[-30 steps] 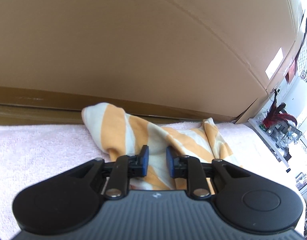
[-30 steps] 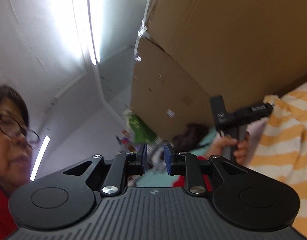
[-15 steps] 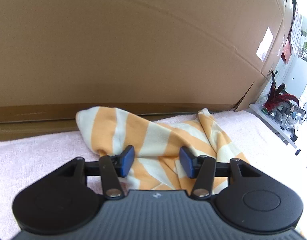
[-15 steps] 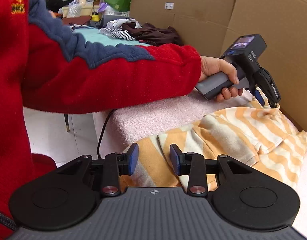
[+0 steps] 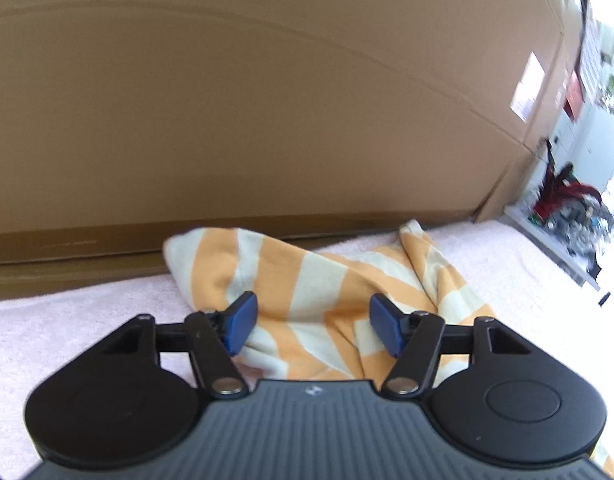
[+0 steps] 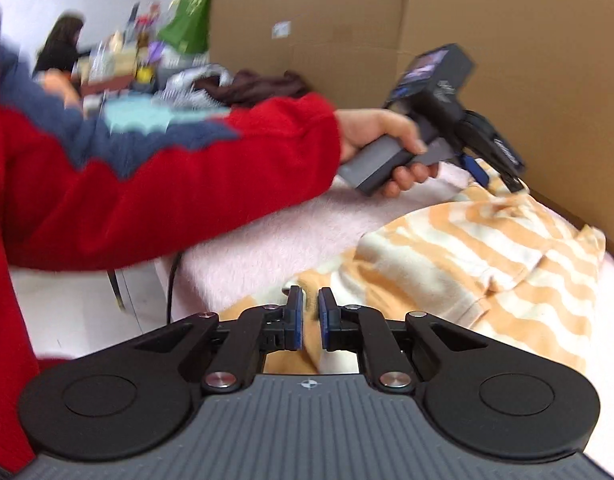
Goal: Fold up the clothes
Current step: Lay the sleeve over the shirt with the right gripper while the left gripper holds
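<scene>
Orange-striped garment [image 5: 327, 280] crumpled at frame centre on pink-covered bench [image 5: 67, 320]. Left hand-held gripper [image 5: 311, 326] spread wide; edge to be pinched squarely. Right hand-held gripper [image 6: 310, 316] narrowed on near hem.

I see soft, even indoor light with a blown-out white glare beyond my left gripper's [image 5: 311, 330] right finger, motion blur smearing the red sleeve [image 6: 167, 184] and clutter left of my right gripper [image 6: 310, 318], and fisheye bending at the edges.

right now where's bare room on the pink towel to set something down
Bare pink towel lies left of the striped garment, up to the cardboard wall, and another patch to its right. The middle is crowded by the garment and left tongs.
</scene>
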### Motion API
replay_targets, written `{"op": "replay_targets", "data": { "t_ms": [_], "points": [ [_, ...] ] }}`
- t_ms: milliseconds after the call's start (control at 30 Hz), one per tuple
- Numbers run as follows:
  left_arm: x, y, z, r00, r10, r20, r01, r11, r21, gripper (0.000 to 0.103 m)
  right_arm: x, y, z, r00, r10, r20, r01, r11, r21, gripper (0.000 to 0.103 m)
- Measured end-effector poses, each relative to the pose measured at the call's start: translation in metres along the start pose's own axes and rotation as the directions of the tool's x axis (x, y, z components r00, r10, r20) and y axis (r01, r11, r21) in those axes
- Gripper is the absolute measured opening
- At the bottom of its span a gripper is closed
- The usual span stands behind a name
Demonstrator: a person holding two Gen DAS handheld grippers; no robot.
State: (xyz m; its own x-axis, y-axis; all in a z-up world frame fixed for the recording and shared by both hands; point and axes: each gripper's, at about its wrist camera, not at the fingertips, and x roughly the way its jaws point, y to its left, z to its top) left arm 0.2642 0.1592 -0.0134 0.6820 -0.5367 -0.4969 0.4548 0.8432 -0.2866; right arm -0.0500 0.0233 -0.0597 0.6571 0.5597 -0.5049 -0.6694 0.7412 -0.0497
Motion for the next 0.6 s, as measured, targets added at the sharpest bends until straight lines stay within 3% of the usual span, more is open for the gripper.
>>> {"op": "replay_targets", "data": {
  "t_ms": [133, 233, 367, 533, 600],
  "points": [
    [-0.018, 0.018, 0.006, 0.999, -0.020, 0.043, 0.024, 0.996, -0.086, 0.076, -0.020, -0.010, 0.009, 0.994, 0.068, 0.084, -0.075, 0.993, 0.086, 0.009],
    [-0.025, 0.024, 0.008, 0.997, -0.041, 0.062, 0.048, 0.993, -0.113, 0.077, -0.031, -0.008, 0.011, 0.985, 0.123, 0.118, -0.135, 0.987, 0.092, 0.009],
    [-0.013, 0.015, 0.004, 1.000, -0.027, -0.001, 0.027, 0.998, -0.061, 0.077, -0.036, -0.002, 0.012, 0.980, 0.161, 0.117, -0.171, 0.982, 0.076, 0.009],
    [0.003, -0.003, -0.004, 0.999, 0.028, -0.038, -0.027, 0.999, 0.020, 0.071, -0.040, -0.004, 0.005, 0.972, 0.201, 0.125, -0.216, 0.968, 0.124, 0.010],
    [0.004, -0.011, -0.005, 0.998, 0.053, -0.023, -0.051, 0.997, 0.066, 0.057, -0.042, -0.002, 0.003, 0.972, 0.201, 0.121, -0.216, 0.968, 0.129, 0.010]
  ]
}}
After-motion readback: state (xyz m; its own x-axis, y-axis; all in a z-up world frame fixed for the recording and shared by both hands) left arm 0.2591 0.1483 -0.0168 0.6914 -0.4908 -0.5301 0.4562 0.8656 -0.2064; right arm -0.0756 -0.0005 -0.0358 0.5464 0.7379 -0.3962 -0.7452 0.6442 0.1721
